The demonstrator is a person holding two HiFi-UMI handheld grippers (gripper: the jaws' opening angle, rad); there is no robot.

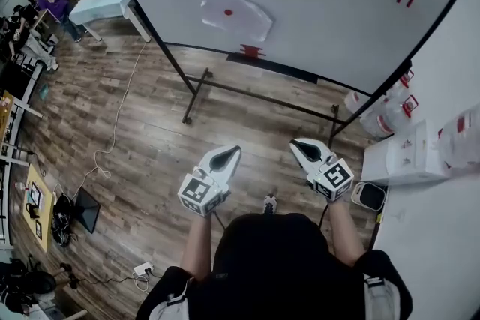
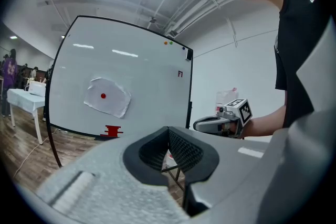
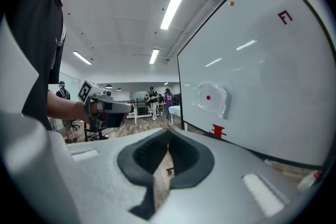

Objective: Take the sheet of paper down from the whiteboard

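Paper (image 1: 247,19) hangs under a red magnet (image 1: 229,11) on the whiteboard (image 1: 337,4), well ahead of both grippers, more in line with the left gripper (image 1: 229,154) than the right gripper (image 1: 301,146), each closed on nothing.

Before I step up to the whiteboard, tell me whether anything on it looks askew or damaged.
The sheet of paper does: pinned by one red magnet at its middle, it sits tilted on the whiteboard, with rumpled, uneven edges rather than lying flat.
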